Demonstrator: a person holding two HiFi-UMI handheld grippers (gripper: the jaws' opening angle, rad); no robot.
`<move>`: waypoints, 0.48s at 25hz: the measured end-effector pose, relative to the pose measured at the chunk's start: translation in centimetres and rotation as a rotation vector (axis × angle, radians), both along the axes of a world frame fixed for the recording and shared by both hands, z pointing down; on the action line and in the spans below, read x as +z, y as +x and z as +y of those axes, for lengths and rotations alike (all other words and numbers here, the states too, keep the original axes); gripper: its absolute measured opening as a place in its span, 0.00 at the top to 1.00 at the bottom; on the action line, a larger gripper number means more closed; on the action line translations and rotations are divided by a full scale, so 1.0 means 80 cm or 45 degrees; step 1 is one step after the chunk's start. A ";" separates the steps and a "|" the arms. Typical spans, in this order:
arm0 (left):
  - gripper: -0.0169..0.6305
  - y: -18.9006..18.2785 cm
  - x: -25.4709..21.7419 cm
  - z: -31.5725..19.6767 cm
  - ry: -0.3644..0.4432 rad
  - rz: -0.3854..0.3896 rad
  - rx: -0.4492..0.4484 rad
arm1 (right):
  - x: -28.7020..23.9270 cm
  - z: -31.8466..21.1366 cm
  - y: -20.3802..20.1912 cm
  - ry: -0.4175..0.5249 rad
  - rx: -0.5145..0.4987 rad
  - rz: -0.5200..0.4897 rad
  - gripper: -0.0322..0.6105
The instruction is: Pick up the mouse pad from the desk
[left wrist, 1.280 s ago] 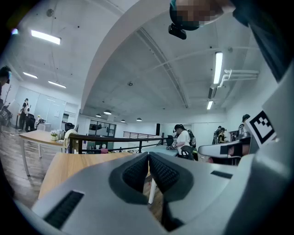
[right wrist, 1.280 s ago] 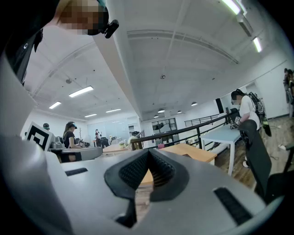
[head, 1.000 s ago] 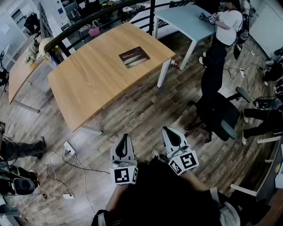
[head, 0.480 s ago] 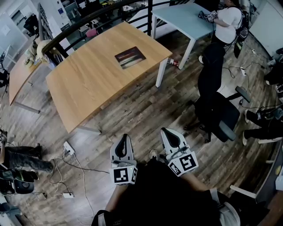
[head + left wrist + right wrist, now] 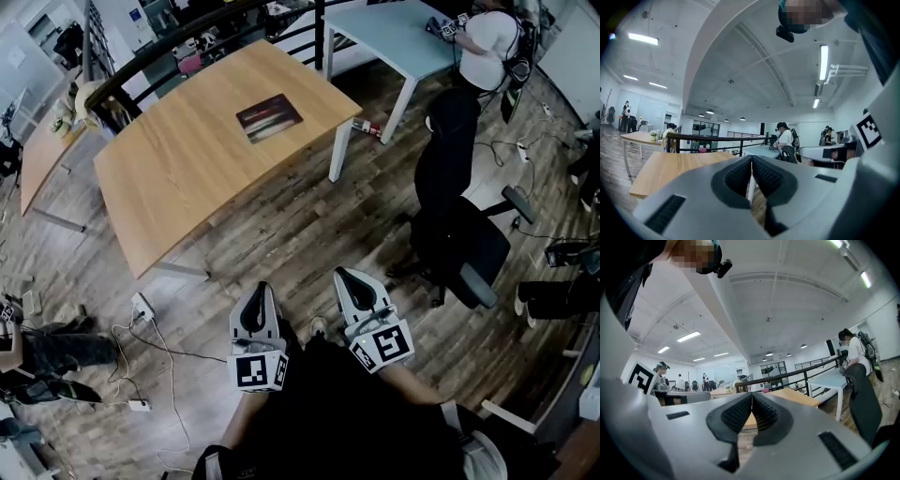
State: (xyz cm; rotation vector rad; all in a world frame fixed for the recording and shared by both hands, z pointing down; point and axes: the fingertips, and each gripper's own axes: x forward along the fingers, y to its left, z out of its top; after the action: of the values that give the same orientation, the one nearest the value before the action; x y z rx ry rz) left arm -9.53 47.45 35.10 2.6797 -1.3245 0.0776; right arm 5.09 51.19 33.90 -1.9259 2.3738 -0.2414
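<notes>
Wooden and pale-grained, the worktop stands on white legs over a dark plank floor. The mouse pad lies flat on it, toward the far side and nearer the right-hand corner. It is a dark rectangle with reddish and pale streaks across it, and it lies alone on the wood.

The left hand-held gripper and the right hand-held gripper sit side by side low in the head view, above the floor and just ahead of the person's dark clothing. Both point roughly toward the worktop and are well apart from the mouse pad. In each gripper view the two ribbed black pads meet along a thin line, so both pairs of jaws are pressed together with nothing between them.

A black office chair stands to the right of the worktop. Beyond it a person in a white top is at a pale blue table. A white power strip with trailing cables lies on the floor near the worktop's near left corner. A dark railing runs behind the far edge.
</notes>
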 end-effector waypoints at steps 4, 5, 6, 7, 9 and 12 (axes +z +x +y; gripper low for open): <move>0.94 0.010 0.010 -0.018 0.000 0.002 0.000 | 0.008 -0.015 0.008 0.009 -0.004 -0.012 0.90; 0.94 0.012 0.012 -0.024 -0.003 0.004 0.000 | 0.009 -0.019 0.010 0.011 -0.003 -0.016 0.90; 0.94 0.014 0.014 -0.030 -0.009 0.006 0.000 | 0.010 -0.025 0.012 0.013 -0.002 -0.020 0.90; 0.94 0.016 0.016 -0.039 -0.014 0.009 0.002 | 0.012 -0.032 0.013 0.016 0.000 -0.022 0.90; 0.94 0.021 0.021 -0.063 -0.017 0.010 0.009 | 0.016 -0.055 0.017 0.011 0.000 -0.019 0.90; 0.94 0.028 0.031 -0.107 -0.019 0.015 0.020 | 0.022 -0.096 0.022 -0.011 0.007 -0.026 0.90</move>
State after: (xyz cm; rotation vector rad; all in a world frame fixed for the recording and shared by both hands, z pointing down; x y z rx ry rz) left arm -7.31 38.91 37.55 2.6741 -1.2944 0.0733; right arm 6.84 43.48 35.65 -1.9244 2.3582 -0.2694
